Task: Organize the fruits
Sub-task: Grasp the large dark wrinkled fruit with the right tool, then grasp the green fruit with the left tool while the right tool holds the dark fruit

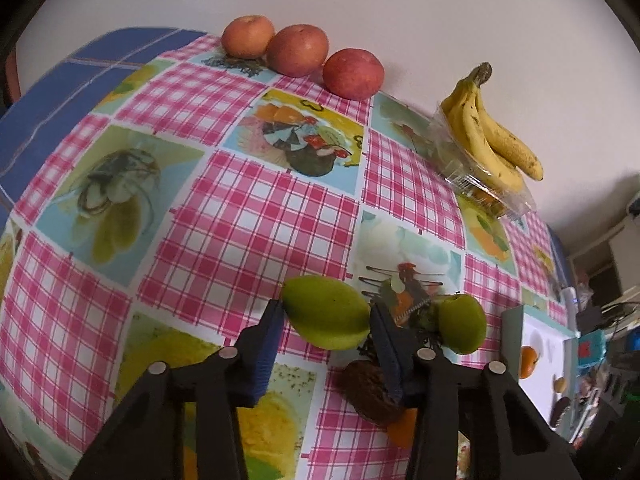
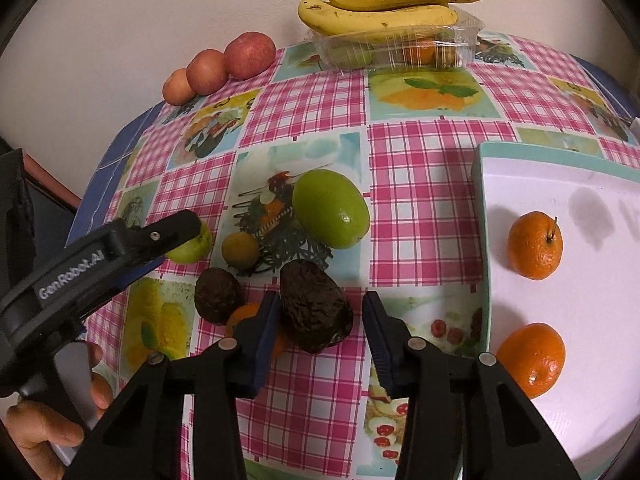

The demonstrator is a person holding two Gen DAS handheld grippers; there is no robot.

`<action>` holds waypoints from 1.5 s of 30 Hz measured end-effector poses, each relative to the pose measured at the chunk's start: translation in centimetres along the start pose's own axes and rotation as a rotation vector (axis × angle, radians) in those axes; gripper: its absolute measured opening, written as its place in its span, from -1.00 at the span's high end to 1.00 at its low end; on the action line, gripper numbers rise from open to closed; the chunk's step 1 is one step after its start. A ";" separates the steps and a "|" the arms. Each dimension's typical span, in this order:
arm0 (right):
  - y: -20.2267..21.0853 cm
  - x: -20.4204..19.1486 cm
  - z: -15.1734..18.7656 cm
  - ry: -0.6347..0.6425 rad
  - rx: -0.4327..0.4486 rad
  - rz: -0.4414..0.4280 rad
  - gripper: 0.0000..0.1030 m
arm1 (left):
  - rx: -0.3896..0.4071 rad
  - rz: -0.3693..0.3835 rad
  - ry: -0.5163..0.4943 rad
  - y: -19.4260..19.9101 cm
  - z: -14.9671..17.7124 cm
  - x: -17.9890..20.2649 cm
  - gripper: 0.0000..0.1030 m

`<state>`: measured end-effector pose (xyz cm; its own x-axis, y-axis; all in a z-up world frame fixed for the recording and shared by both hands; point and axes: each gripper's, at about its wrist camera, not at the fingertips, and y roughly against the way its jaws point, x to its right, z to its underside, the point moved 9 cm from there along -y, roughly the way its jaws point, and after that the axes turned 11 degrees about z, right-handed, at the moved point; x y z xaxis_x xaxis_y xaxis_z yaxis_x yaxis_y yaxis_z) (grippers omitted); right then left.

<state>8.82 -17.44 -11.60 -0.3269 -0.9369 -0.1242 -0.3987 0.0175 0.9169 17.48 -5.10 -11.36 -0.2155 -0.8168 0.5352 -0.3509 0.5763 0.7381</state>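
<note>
"GenRobot.AI" on left gripper (image 2: pixel 188 236)

The left gripper (image 1: pixel 326 334) points steeply down, its pads apparently pressing. The right gripper (image 2: pixel 320 332) tilts down too, jaws parted.

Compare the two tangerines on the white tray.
The far tangerine has a thin stem sticking up from its top; the near tangerine shows no stem. The far one lies deeper on the white tray; the near one sits closer to the right gripper. The near one looks larger, though the fisheye lens may exaggerate that. Both are orange, whole, and rest apart near the tray's left wall.
</note>
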 end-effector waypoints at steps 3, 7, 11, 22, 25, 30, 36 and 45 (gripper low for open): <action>0.0 0.1 0.0 -0.010 -0.004 -0.006 0.15 | -0.019 0.010 0.025 0.1 0.2 -0.3 0.11; -0.1 0.4 0.0 -0.017 -0.008 0.003 0.15 | -0.048 0.004 0.040 0.3 0.6 -0.4 0.13; -0.2 1.0 0.2 -0.031 -0.015 0.007 0.18 | -0.066 -0.014 0.029 0.6 1.0 -0.3 0.20; 0.2 1.7 0.2 -0.043 -0.016 0.020 0.24 | 0.000 -0.004 0.032 1.3 0.0 -0.1 0.46; 0.2 1.8 0.3 -0.046 -0.019 0.017 0.24 | 0.023 -0.003 0.012 1.2 -0.4 0.0 0.44; 0.2 2.0 0.3 -0.057 -0.023 0.007 0.24 | 0.003 0.026 0.063 -0.2 0.2 -0.6 -0.09; 0.3 2.0 0.4 -0.058 -0.023 0.009 0.24 | 0.004 0.075 0.060 -1.3 0.1 0.2 -0.04; 0.2 2.1 0.3 -0.069 -0.024 -0.003 0.24 | -0.027 0.071 0.018 -1.7 0.2 1.3 0.19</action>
<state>7.75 -19.30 -11.77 -0.3844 -0.9105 -0.1525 -0.3793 0.0051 0.9253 17.64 -7.11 -11.96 -0.2227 -0.7735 0.5934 -0.3110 0.6333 0.7087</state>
